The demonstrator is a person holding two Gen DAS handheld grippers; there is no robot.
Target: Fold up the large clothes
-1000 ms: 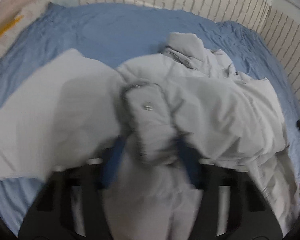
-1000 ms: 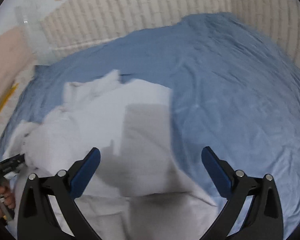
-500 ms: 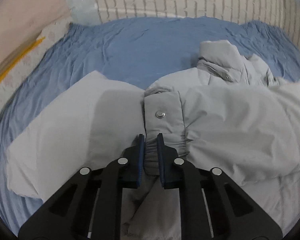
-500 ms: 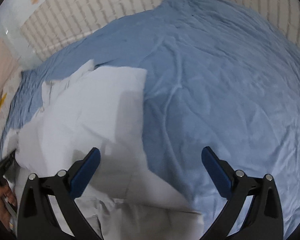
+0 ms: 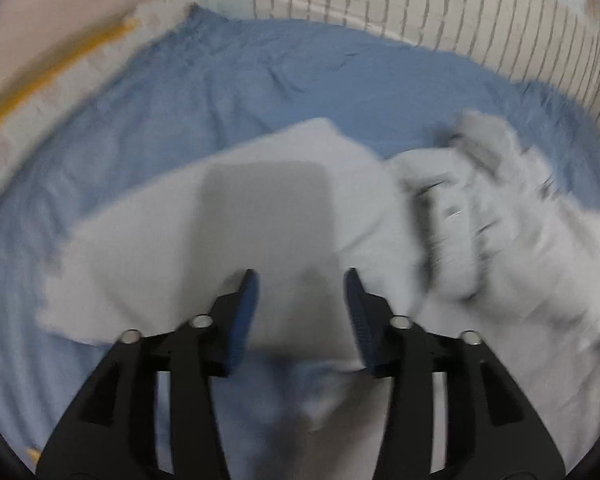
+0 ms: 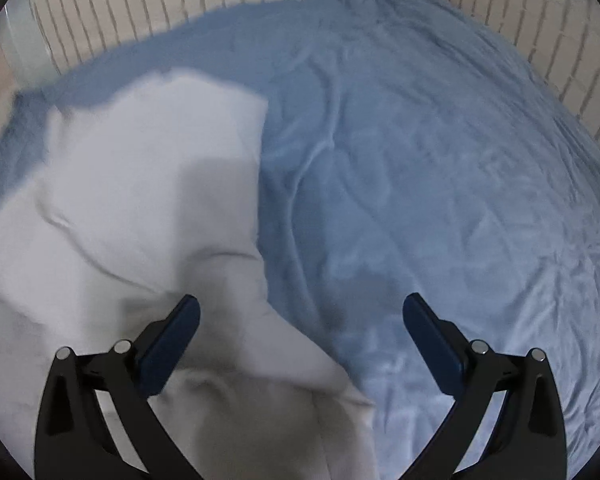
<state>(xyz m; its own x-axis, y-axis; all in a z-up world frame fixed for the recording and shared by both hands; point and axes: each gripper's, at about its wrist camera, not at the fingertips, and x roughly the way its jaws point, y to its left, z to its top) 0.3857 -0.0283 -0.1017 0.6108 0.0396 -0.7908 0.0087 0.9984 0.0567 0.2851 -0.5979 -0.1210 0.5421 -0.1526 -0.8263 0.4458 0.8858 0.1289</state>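
Off at the far left runs a pale wall with a yellow stripe [image 5: 56, 64] along it, and the blue sheet [image 5: 260, 92] starts right at its foot. The left-hand view is smeared with motion, so fine detail is hard to read.

The left gripper [image 5: 302, 286] hangs over the near edge of the jacket [image 5: 204, 248], jaws apart with a clear gap between the blue pads [image 5: 247, 304]; nothing sits between them. A grey shadow falls on the flat, pale panel of the jacket just ahead of the fingertips. To the right of that panel the jacket bunches into a rumpled heap [image 5: 500, 216] with darker folds, too blurred to tell sleeve from collar. Blue sheet shows directly beneath the gripper, between its black arms.

Behind all this the white brick wall [image 5: 420, 4] curves round the head of the bed.

In the right-hand view the jacket [image 6: 140, 184] fills the left half, spread on the sheet [image 6: 440, 184] with its edge running down the middle of the picture. The right gripper [image 6: 302, 318] is wide open and empty. Its left pad [image 6: 172, 336] is above the jacket cloth, its right pad [image 6: 432, 340] above bare sheet, so the garment's edge passes between them. Whether the pads touch the cloth, I cannot tell. The sheet to the right is wrinkled, bounded by the same brick wall [image 6: 540, 12].
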